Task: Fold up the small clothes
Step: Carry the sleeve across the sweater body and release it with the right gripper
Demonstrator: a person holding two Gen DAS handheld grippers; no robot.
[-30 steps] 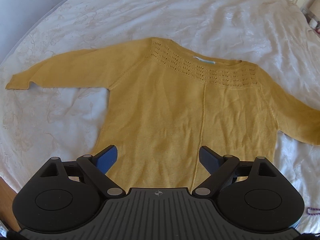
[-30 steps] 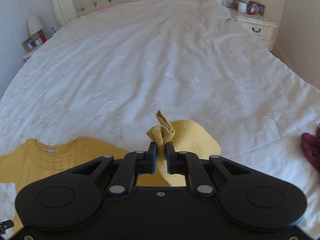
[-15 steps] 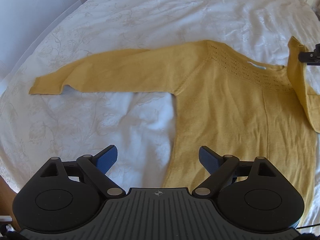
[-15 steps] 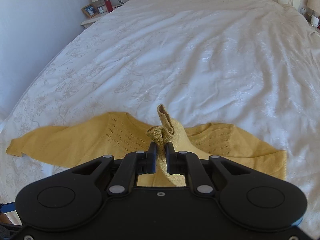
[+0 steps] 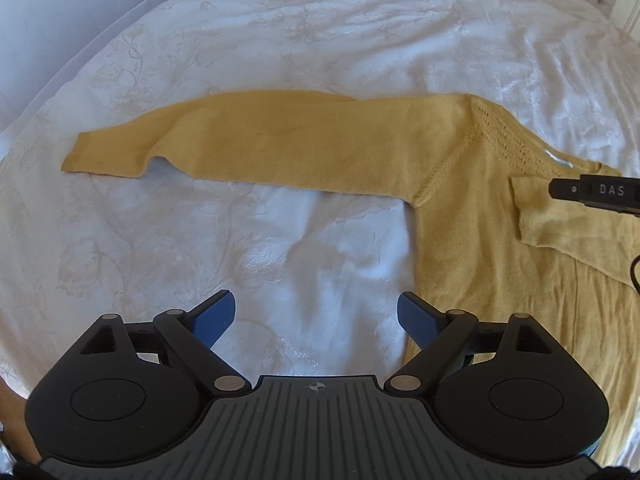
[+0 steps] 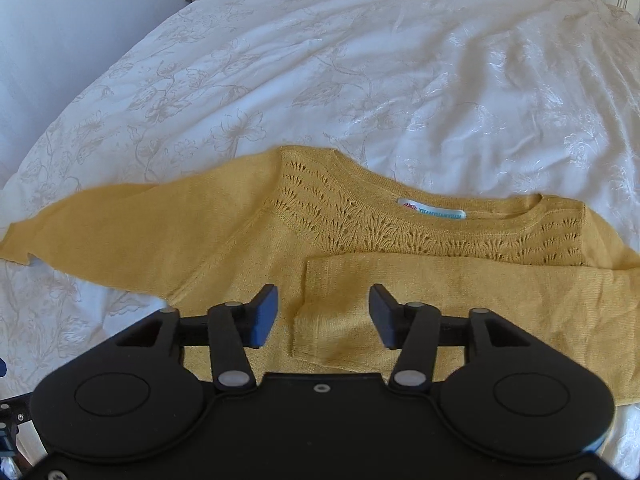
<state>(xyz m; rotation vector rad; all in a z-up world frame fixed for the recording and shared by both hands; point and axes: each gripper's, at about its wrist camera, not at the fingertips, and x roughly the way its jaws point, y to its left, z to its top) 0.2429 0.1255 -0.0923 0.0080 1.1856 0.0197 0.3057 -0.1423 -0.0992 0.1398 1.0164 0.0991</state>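
White bedspread [image 6: 400,80]; sleeve cuff [image 6: 320,320] between parted jaws

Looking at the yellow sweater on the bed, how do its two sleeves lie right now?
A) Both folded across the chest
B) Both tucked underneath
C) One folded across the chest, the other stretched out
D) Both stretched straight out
C: in the right wrist view one sleeve lies across the sweater below the neckline, while the other sleeve lies flat on the bedspread.
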